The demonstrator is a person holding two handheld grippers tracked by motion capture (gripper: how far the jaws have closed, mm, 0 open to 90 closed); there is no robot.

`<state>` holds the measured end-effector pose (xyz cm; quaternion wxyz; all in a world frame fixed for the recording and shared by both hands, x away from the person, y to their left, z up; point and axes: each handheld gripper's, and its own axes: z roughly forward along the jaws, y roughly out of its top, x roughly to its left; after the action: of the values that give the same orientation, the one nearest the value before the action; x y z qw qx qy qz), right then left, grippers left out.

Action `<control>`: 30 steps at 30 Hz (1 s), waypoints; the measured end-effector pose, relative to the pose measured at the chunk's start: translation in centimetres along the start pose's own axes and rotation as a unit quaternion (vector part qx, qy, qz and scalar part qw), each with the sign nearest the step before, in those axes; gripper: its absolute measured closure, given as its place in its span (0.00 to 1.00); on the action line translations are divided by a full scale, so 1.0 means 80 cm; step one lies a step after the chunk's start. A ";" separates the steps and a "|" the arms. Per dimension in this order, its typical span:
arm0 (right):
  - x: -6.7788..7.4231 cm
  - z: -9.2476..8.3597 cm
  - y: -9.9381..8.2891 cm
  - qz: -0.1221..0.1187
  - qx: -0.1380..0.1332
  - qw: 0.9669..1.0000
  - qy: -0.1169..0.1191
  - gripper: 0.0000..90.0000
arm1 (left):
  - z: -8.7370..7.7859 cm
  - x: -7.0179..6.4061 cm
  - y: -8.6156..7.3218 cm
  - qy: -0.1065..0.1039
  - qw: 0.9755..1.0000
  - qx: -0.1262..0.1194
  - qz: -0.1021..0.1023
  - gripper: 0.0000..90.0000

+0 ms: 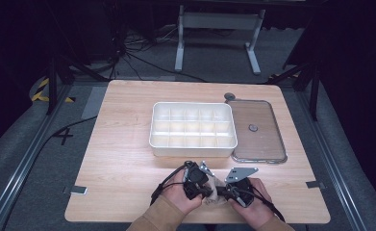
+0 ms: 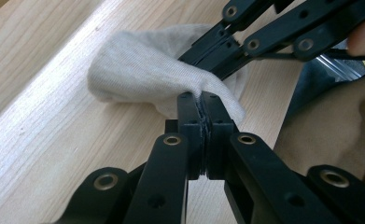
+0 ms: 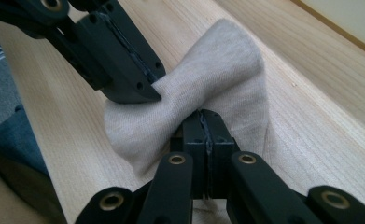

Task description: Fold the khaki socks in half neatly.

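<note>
At worktop's near edge, both grippers' fingers pinched closed on beige cloth [image 3: 227,79], probably sock: soft, light, limp; grip edges.

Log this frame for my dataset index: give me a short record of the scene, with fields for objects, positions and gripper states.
surface: wooden table
cloth: beige cloth, at the near edge, between both hands
left gripper: jaws shut on the cloth
right gripper: jaws shut on the cloth
tray: white tray with compartments, mid-table, looks empty
lid: clear lid, flat, right of the tray
</note>
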<state>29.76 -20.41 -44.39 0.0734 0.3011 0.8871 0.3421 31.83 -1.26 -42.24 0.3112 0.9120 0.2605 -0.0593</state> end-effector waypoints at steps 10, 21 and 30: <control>-0.011 -0.027 -0.005 0.033 -0.008 0.999 -0.001 0.99 | -0.002 0.000 -0.001 0.011 1.000 0.006 -0.005 0.98; -0.041 -0.045 -0.019 0.095 0.050 0.994 -0.023 1.00 | -0.002 0.001 -0.001 0.012 1.000 0.011 -0.003 0.98; -0.035 -0.038 -0.019 0.099 0.076 0.992 -0.007 1.00 | -0.002 0.000 0.000 0.012 1.000 0.014 -0.003 0.98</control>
<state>30.28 -24.65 -43.26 0.0218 0.3945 0.8758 0.2772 31.79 -1.13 -42.09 0.2954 0.9161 0.2658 -0.0529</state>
